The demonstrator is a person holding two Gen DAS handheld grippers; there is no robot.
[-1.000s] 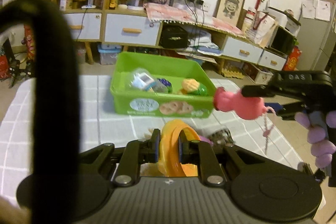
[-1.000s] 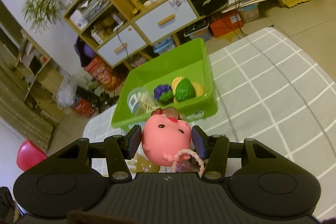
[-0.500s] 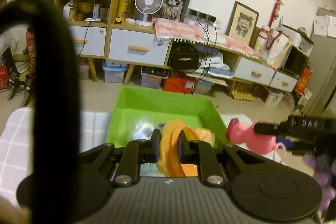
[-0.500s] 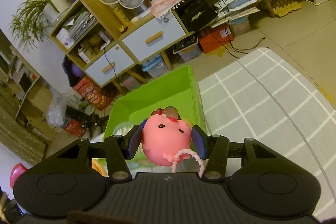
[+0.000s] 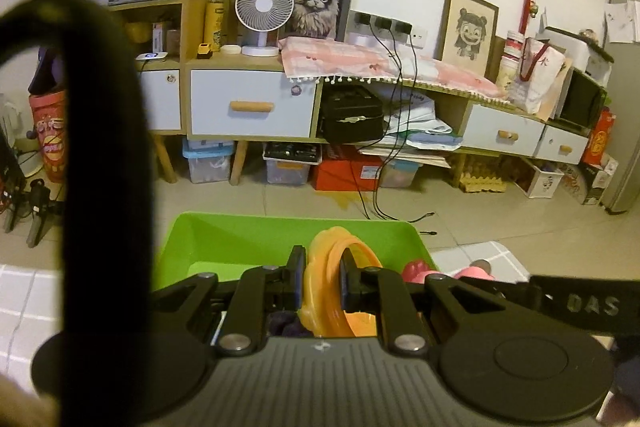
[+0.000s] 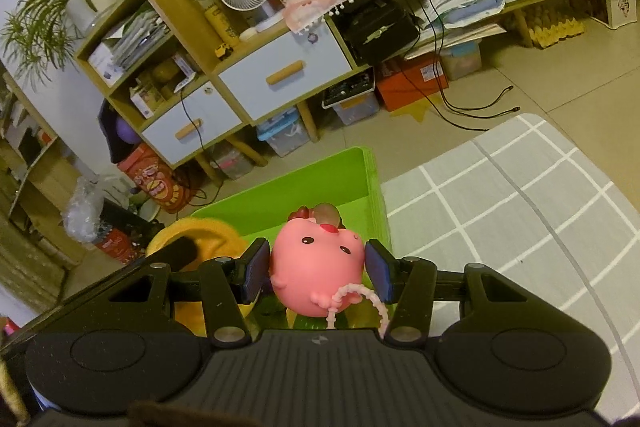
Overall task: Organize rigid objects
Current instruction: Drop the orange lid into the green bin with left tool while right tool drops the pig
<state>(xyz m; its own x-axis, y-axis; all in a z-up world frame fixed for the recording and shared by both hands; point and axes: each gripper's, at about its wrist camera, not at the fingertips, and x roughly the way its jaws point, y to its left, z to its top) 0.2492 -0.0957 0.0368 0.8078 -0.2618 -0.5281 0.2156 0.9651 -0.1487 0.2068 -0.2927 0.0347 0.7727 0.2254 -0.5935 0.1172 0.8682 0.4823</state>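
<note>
Pink pig toy [image 6: 316, 271] sits clamped between the pads of the right hand-held gripper [image 6: 317, 271], beaded loop [image 6: 352, 301] dangling at its 5 o'clock. Orange ring [image 5: 334, 291] is pinched on its rim by the left hand-held gripper [image 5: 322, 281], jaws narrowed right down on it. Both loads hang over the green bin [image 6: 320, 187]; in the right wrist view the ring shows at 9 o'clock of the pig, bin back wall at 12 o'clock. Grid-pattern mat [image 6: 520, 207] spreads at 3 o'clock of the bin.

Risks, as I judge them: the two hand-held grippers are close together, so releasing both at once could knock the toys or the fingers into each other. Pig is round and smooth, may roll on landing. The loop could snag a pad on release. Ring is held thin-edge only, could twist out early.

Hidden: bin floor and contents are blocked by gripper bodies; something dark purple under the ring, can't identify. A black strap [image 5: 104, 147] covers the left side of the left wrist view.
</note>
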